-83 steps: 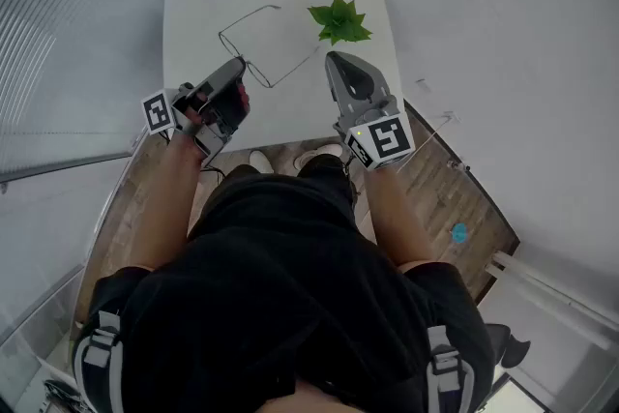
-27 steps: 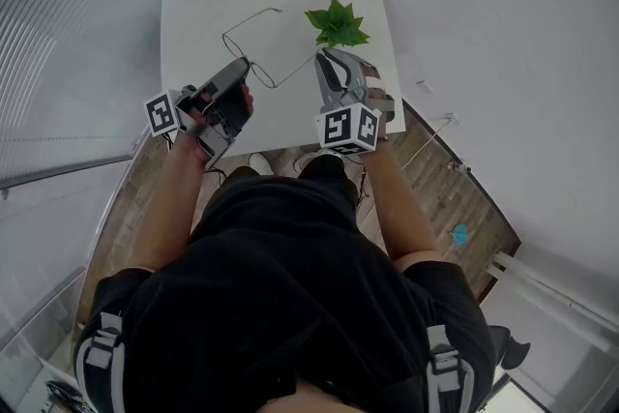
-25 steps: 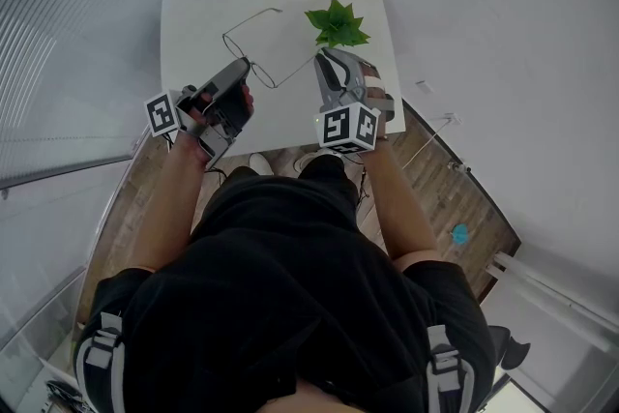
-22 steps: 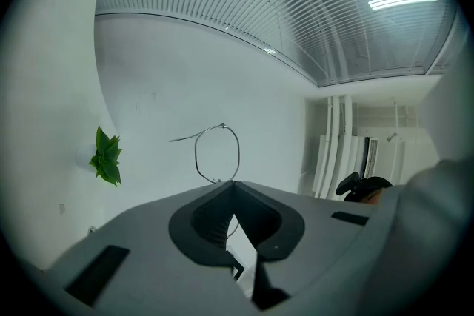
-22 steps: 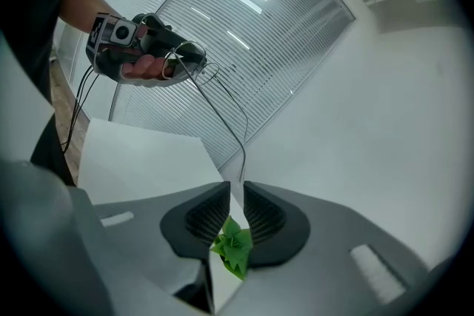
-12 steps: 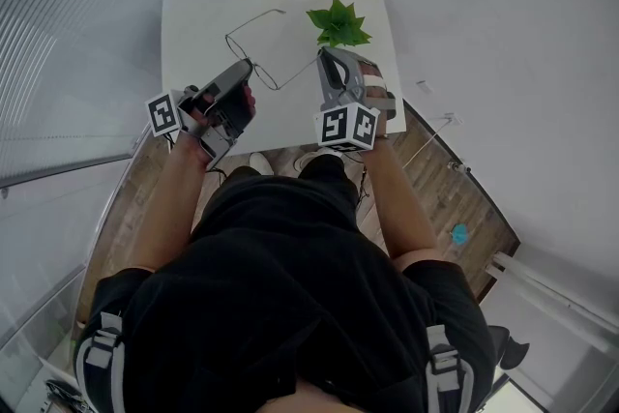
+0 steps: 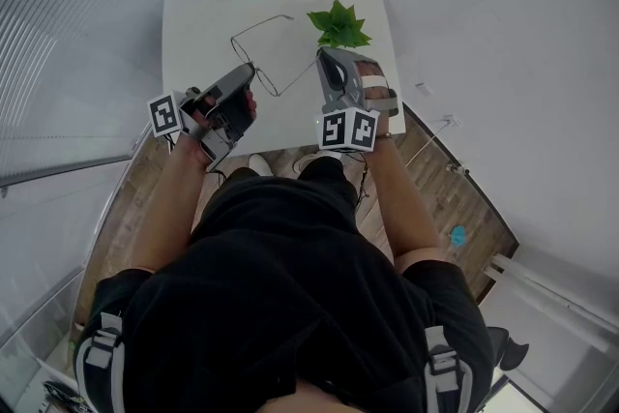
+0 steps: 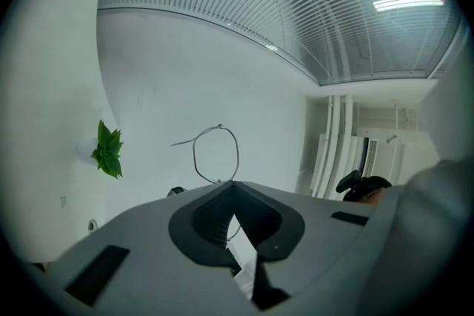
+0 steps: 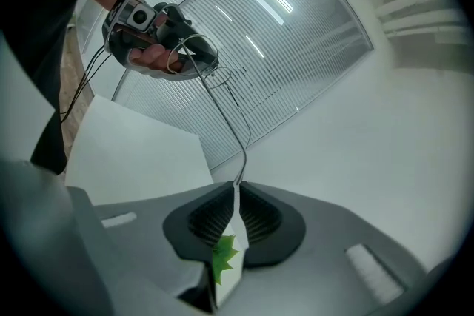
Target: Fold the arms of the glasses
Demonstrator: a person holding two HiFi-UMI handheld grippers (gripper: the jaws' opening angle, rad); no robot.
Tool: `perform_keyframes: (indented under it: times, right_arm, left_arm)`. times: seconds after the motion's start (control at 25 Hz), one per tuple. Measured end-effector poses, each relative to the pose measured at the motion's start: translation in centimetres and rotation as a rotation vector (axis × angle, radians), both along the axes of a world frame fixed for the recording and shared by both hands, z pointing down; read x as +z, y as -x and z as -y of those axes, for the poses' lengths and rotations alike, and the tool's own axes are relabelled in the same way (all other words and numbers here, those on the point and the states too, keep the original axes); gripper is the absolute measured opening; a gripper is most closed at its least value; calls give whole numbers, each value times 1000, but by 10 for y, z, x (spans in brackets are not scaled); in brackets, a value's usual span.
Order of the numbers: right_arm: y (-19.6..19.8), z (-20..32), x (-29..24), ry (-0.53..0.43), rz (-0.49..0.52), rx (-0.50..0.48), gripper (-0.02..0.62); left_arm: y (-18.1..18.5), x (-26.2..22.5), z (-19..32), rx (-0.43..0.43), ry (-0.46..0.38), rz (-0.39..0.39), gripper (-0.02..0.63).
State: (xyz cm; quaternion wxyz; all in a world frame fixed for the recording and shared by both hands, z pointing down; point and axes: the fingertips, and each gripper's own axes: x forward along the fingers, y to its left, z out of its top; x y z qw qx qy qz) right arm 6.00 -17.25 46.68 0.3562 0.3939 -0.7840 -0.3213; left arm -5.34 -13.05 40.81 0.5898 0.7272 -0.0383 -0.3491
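Glasses (image 7: 266,53) of thin wire are held in the air over the white table (image 7: 193,24), left of the green plant (image 7: 338,24). In the head view the front of the frame runs lengthwise away from the person, one lens loop behind the other. One arm stretches sideways from the near loop to a point just below the plant.

The left gripper (image 7: 250,69) is clamped on the near rim, farther from the plant than the frame itself. The right gripper (image 7: 321,55), just below the plant, has just been closing its jaws, and the tip of the outstretched arm sits pinched between them.

The wire is so fine in the head view that the hinge and the second arm cannot be told from the rim. The left gripper view shows its own jaws (image 8: 232,185) meeting at the tips over a sliver of wire, with the far loop (image 8: 216,154) standing clear above them. A short line leaves the top of that loop toward the plant (image 8: 108,150).

The right gripper view shows its jaws (image 9: 236,187) together on the arm end. The arm (image 9: 241,131) curves up to the left gripper (image 9: 211,59) and the hand around it, against the blinds (image 9: 281,48). The plant (image 9: 222,259) shows there only as a green scrap through the gap behind the pads.
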Motion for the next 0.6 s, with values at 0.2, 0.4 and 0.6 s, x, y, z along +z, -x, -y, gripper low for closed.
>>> perform_keyframes:
  times: [0.2, 0.4, 0.6]
  right_arm:
    - [5, 2, -1, -17, -40, -26, 34]
    - [8, 2, -3, -34, -57, -47, 34]
    - [11, 3, -4, -48, -79, -69, 34]
  left_arm:
    - [-1, 1, 0, 19, -4, 6, 9]
    - [-4, 2, -1, 37, -6, 12, 9]
    - [-9, 2, -4, 65, -9, 17, 9]
